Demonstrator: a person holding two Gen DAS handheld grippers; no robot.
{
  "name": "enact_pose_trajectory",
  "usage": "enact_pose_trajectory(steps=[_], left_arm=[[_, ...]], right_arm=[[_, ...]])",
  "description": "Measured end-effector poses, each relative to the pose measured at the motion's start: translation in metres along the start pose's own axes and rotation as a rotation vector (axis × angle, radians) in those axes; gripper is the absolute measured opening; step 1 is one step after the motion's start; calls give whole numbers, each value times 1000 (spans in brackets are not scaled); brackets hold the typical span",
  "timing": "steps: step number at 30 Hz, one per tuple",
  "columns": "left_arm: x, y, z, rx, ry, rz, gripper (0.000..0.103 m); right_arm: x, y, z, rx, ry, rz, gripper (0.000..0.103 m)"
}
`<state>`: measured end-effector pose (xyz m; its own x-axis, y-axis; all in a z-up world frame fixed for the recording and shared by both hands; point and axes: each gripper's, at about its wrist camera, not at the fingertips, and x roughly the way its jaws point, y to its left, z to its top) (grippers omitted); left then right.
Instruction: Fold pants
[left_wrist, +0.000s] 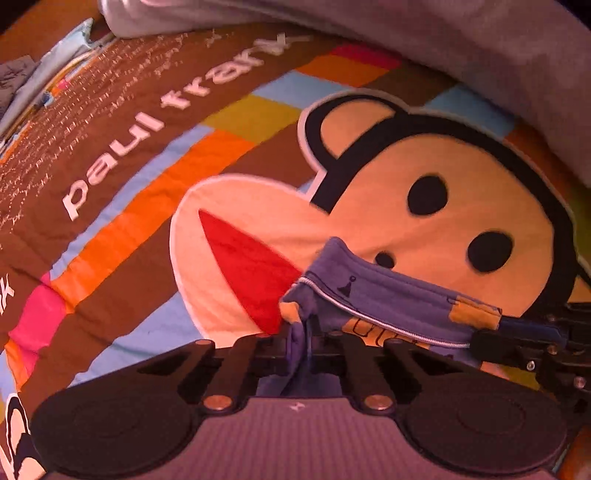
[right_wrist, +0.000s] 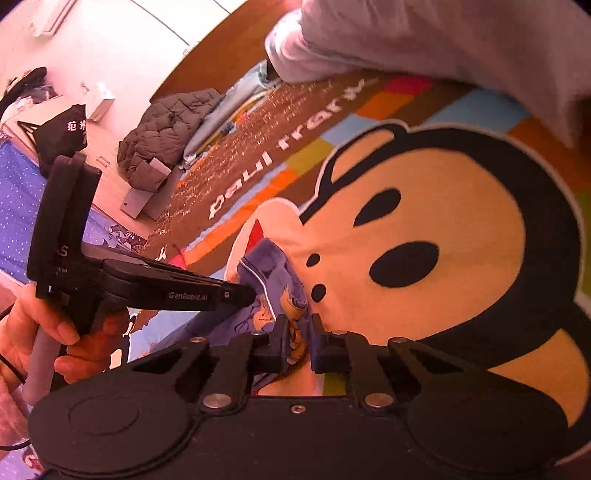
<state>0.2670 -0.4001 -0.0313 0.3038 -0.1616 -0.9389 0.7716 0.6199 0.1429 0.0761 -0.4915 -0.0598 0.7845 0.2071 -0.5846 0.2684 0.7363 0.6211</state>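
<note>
pants (left_wrist: 373, 295) edge pinched, both hand-held grippers

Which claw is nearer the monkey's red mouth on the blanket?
Left. The left claw grips the pants right beside the red mouth; the right claw holds them farther off, below the monkey's nose.

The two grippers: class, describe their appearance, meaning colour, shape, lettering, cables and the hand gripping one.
Both are matte black with round side discs and silver rivets. The left gripper bears white "GenRoboLAI" lettering, a grey handle, a thin black cable, and is gripped by a bare hand. The right gripper looks alike.
</note>
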Motion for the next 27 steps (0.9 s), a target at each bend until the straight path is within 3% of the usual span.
enact_pose_trajectory(steps=[8, 12, 14, 15, 16, 18, 19, 22, 25, 27], left_arm=[[-6, -26, 8, -6, -110, -10, 8], [9, -22, 4, -69, -125, 6, 27], [3, -10, -1, -131, -173, 5, 45], [-5, -3, -6, -168, -213, 13, 61], [-13, 3, -10, -195, -248, 25, 73], [-34, 19, -25, -252, -325, 53, 81], [-43, 28, -34, -279, -348, 67, 86], [-60, 51, -70, -354, -366, 145, 90], [-65, 71, -117, -400, -329, 230, 91], [-64, 83, -150, -439, -287, 289, 91]], right_arm=[[-29, -4, 5, -46, -86, -75, 10], [-7, -17, 7, -17, 37, -134, 13], [-2, -21, 8, 9, 51, -144, 14], [-4, -18, 9, -5, 45, -154, 18], [-7, -12, 9, -37, 26, -183, 29], [-10, -2, 7, -93, 1, -225, 47], [-11, 3, 8, -126, -13, -249, 63], [-10, 25, 16, -257, -65, -284, 77], [1, 49, 23, -386, -81, -220, 94], [18, 68, 22, -448, -57, -176, 94]])
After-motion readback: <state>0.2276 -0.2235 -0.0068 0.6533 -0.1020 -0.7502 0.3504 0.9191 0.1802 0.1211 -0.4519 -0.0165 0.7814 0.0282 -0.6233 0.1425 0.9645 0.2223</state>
